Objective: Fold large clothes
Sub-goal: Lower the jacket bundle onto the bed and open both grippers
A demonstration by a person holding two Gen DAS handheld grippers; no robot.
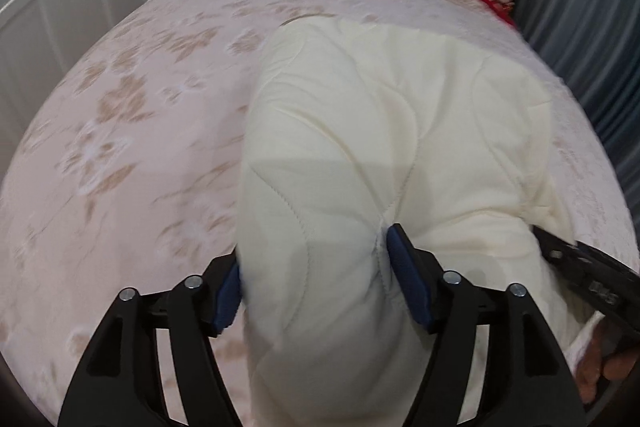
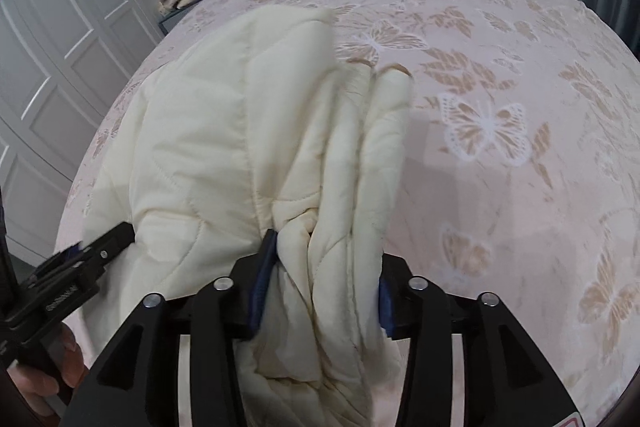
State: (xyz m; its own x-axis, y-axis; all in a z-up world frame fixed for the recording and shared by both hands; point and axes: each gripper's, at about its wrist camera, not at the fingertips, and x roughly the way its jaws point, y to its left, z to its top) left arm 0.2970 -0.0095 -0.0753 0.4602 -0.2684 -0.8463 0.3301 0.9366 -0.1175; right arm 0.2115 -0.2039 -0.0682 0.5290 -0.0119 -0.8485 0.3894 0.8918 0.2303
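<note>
The near end of the cream quilted garment [image 1: 384, 131] drops below both views, so its outline is unclear. It is thick, puffy and wavy-stitched, bunched into folds on the butterfly-patterned bed [image 2: 500, 75]. A fat fold sits between the left gripper [image 1: 314, 287] jaws, which press it from both sides. A twisted bundle fills the right gripper [image 2: 320, 287] jaws, clamped likewise, spreading ahead of them

I see my left gripper [image 1: 312, 283] and right gripper [image 2: 320, 283] angled downward side by side, blue pads pressing bunched fabric.
</note>
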